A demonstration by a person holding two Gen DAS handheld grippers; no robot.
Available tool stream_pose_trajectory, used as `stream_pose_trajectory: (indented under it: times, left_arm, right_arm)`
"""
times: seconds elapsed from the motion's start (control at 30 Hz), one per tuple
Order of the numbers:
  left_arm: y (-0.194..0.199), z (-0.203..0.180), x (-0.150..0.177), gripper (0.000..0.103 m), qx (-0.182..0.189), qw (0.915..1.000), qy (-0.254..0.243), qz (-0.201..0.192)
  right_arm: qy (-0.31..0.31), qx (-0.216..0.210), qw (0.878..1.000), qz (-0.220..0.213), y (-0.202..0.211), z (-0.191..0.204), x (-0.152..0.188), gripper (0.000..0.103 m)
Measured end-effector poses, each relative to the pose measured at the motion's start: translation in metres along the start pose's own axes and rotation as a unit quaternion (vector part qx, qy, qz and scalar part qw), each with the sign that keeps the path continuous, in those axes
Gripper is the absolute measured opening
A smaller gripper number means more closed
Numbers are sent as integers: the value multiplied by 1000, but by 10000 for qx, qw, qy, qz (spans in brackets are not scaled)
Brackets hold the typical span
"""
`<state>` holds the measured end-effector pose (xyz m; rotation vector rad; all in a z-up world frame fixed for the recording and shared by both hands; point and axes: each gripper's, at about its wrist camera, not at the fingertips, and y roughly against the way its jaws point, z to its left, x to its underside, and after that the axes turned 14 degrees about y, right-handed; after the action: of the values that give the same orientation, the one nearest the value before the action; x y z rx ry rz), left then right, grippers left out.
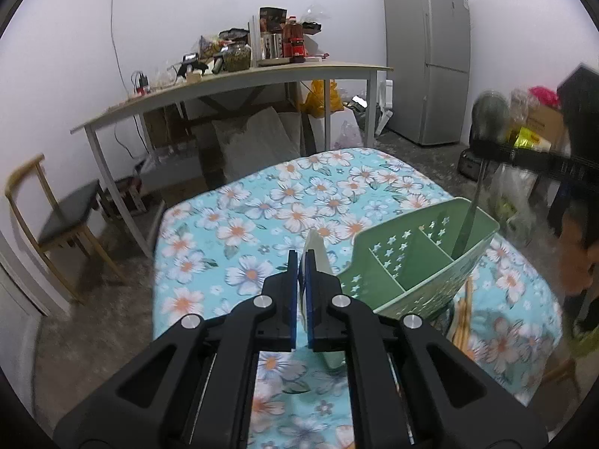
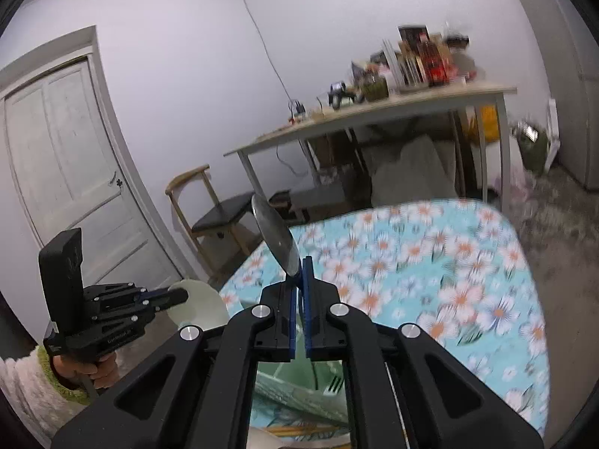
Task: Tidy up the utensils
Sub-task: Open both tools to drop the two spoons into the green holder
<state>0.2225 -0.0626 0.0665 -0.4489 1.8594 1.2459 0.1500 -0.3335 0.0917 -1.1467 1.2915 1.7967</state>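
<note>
glossy metal spoon (image 2: 275,237), matt green plastic caddy (image 1: 419,262), floral cloth tablecloth (image 1: 262,205).

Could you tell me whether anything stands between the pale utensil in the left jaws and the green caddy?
Nothing visible does. The pale utensil sits just left of the green caddy, whose near compartments look open; the ladle handle occupies only the far one.

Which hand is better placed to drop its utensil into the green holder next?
Right: the right gripper grips a metal spoon whose handle already hangs inside the green holder; the left gripper holds its pale utensil outside it.
</note>
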Motion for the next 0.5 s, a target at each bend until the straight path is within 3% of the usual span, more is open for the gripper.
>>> stream_pose_trajectory:
  times: [0.13,0.2,0.27,0.5]
  left_arm:
    - [0,6,1,26,156,9996,241,-34]
    - [3,6,2,38,175,9994,264,-109]
    - [7,7,4,49,182,9992,286,-212]
    - [18,8,6,63,313,9977,417,-443]
  right_arm:
    - [-101,-1,9999,136,-3,-3,10,12]
    - [-153,-15,9999,75,1,-4,13,28]
    - [-172,24,9998,-34,7,-5,13,37]
    - [-230,76,9994,-236,27,-3,9,47]
